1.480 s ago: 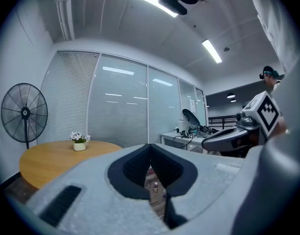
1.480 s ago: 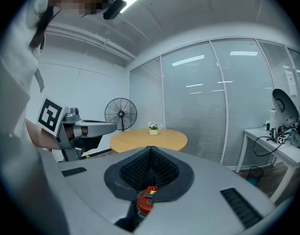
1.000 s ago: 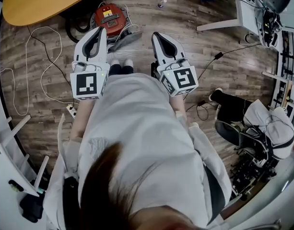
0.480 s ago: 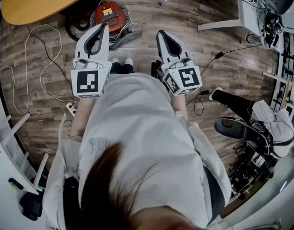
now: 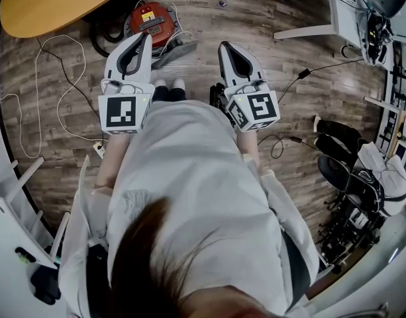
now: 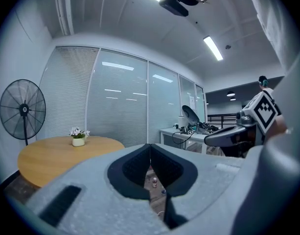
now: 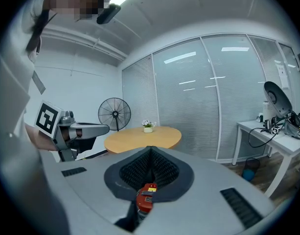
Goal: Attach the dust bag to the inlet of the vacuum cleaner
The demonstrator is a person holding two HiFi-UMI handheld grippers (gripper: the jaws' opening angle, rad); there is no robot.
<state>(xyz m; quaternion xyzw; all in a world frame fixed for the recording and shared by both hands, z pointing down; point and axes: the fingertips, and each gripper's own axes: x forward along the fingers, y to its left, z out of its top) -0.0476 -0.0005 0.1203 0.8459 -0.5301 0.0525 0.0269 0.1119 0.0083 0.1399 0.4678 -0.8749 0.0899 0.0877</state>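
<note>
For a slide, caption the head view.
Person holds left tool and right tool, both shut, facing a red vacuum cleaner.

Seeing only a slice of red vacuum cleaner (image 7: 146, 198) through the gap in right gripper (image 7: 150, 151). Failing to resolve two tiny bottles (image 6: 154, 181) beyond left gripper (image 6: 150, 147), or grey piece (image 5: 177, 50) beside its tip.

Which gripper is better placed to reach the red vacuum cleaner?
Left, probably: the red vacuum cleaner lies ahead of the left gripper; the right gripper is farther aside. Both are shut, empty.
</note>
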